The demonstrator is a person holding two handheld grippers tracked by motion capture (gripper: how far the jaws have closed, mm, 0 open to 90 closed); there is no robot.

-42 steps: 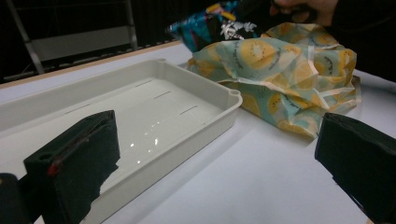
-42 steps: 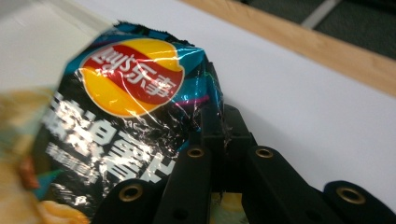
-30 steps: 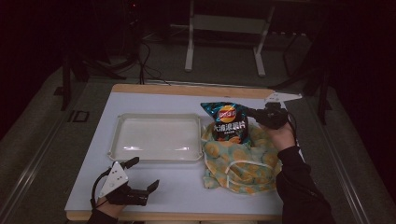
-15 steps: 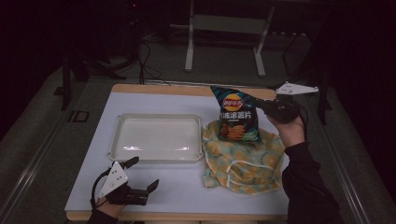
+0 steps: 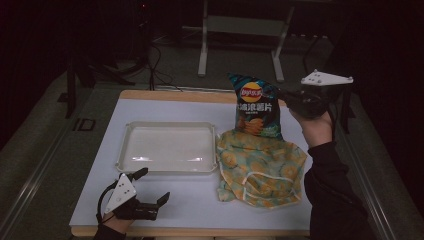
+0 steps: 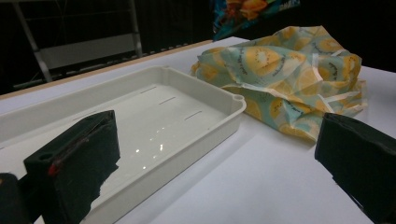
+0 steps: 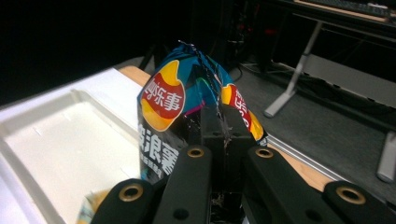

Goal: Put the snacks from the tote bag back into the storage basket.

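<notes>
A blue chip bag (image 5: 256, 107) with a red and yellow logo hangs upright above the far edge of a yellow lemon-print cloth bag (image 5: 260, 165). My right gripper (image 5: 283, 95) is shut on the chip bag's top right corner. In the right gripper view the jaws (image 7: 219, 126) pinch the crumpled top of the chip bag (image 7: 163, 102). My left gripper (image 5: 152, 186) rests open near the table's front left edge with nothing in it. In the left gripper view its open jaws (image 6: 215, 154) frame the cloth bag (image 6: 280, 70), and the chip bag's bottom (image 6: 243, 9) shows at the top.
An empty white tray (image 5: 167, 125) lies on the white table left of the cloth bag, its near corner (image 6: 233, 100) just ahead of my left gripper. Behind the table's far wooden edge stand a metal frame (image 5: 205, 45) and cables on the floor.
My right gripper has lifted the chip bag higher, off the cloth bag, and drawn it up and to the right. The left gripper has stayed still.
</notes>
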